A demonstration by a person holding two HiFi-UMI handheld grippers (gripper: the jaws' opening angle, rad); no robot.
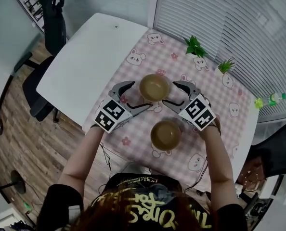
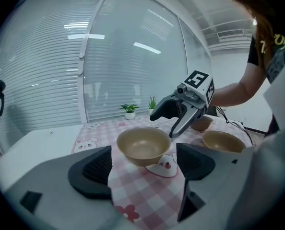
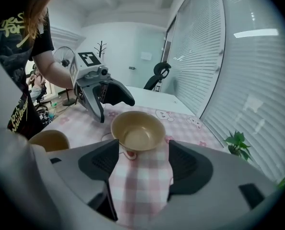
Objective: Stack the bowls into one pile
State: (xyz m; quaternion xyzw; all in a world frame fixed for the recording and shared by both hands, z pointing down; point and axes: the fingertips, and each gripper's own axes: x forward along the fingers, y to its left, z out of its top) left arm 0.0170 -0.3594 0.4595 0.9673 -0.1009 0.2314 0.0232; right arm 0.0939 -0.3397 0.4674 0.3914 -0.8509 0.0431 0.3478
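Near bowl (image 1: 165, 134): upright and empty on the pink checked cloth (image 1: 229, 100), close to the near edge of the tabletop (image 1: 80, 71), apart from both grippers.

Far bowl (image 1: 154, 87): upright and empty, mid-cloth. The left gripper (image 1: 136, 96) and right gripper (image 1: 172, 93) flank it from opposite sides, facing each other. The fingers (image 2: 97, 169) of each stand wide apart and grip nothing. The far bowl sits just ahead of them, untouched.

A potted plant (image 1: 195, 46) and a second plant (image 1: 226, 65) stand along the cloth's far edge. A black chair (image 1: 51, 13) sits beyond the tabletop's far left corner, with window blinds (image 1: 229, 13) behind.

A third bowl (image 2: 201, 123) shows only in the left gripper view, mostly hidden behind the right gripper. A green bottle (image 1: 277, 98) lies past the right edge; what it rests on cannot be made out.
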